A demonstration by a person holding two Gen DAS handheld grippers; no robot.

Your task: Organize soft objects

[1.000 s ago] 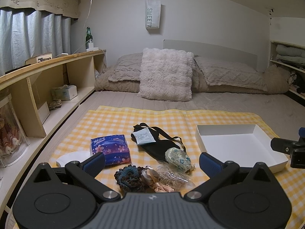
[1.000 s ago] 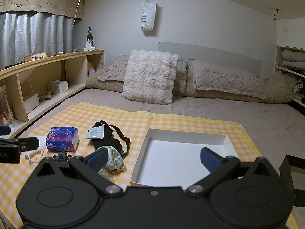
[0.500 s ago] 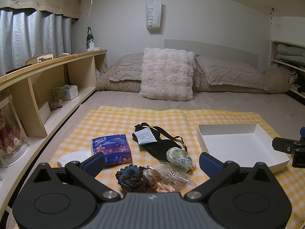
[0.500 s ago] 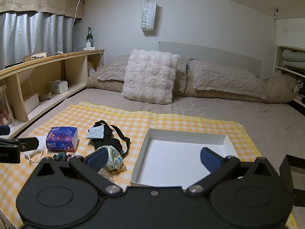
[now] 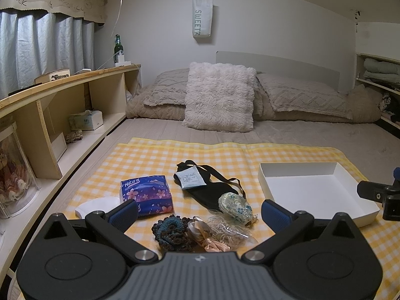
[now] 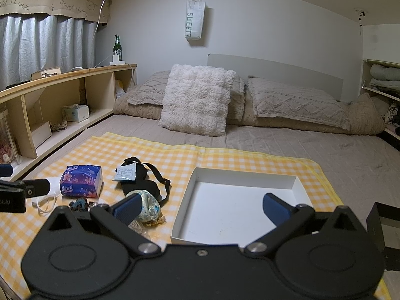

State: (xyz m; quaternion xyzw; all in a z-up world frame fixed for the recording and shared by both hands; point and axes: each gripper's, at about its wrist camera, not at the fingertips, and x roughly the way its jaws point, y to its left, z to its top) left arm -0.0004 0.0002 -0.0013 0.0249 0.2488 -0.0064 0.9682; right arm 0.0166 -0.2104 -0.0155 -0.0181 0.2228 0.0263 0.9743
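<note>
On the yellow checked cloth spread over the bed, the soft objects lie in a tight cluster: a crocheted scrunchie, a satin scrunchie, a clear packet of elastic bands and a floral pouch touch or overlap one another, with a black eye mask carrying a small sachet behind them and a tissue pack just beside them. The white tray stands apart to the right and holds nothing yet. Risk, as a judgement: because the items overlap, a closing grip may pinch two at once or drag the mask's strap; the slick band packet may slip; limp fabric may snag the tray rim on release. The left tongs hover level above the cluster, jaws wide and holding nothing. The right tongs hover over the tray's near edge, jaws equally wide and unloaded, aimed forward along the bed.
</note>
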